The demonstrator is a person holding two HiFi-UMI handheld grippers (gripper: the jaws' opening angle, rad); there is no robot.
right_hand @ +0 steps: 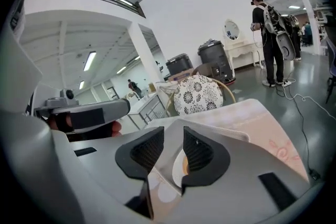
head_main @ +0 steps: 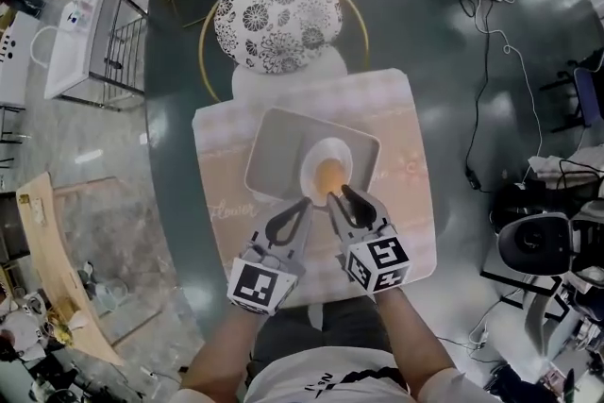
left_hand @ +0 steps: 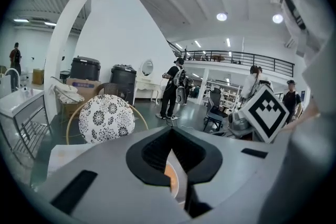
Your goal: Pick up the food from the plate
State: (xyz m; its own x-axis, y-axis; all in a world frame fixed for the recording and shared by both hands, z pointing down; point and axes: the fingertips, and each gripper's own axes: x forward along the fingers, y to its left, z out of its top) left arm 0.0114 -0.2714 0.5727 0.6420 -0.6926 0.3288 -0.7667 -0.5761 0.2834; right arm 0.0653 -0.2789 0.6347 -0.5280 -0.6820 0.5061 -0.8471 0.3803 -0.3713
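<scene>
An orange round piece of food [head_main: 329, 175] lies on a small white plate [head_main: 319, 154], which sits in a grey square tray [head_main: 274, 146] on a pink placemat [head_main: 406, 156]. My right gripper [head_main: 339, 196] is at the plate's near rim, its tips just short of the food. Its jaws stand a little apart with nothing between them. In the right gripper view the right gripper [right_hand: 173, 147] shows that gap, with the food [right_hand: 185, 165] just beyond it. My left gripper [head_main: 303, 205] is beside it at the tray's near edge, shut and empty. The left gripper [left_hand: 170, 139] has its pads meeting in the left gripper view.
A chair with a black-and-white flowered cushion [head_main: 276, 19] stands at the table's far side. A white wire rack [head_main: 94, 42] is on the floor at the left. Cables [head_main: 500, 42] and equipment lie on the floor at the right. People stand in the hall behind.
</scene>
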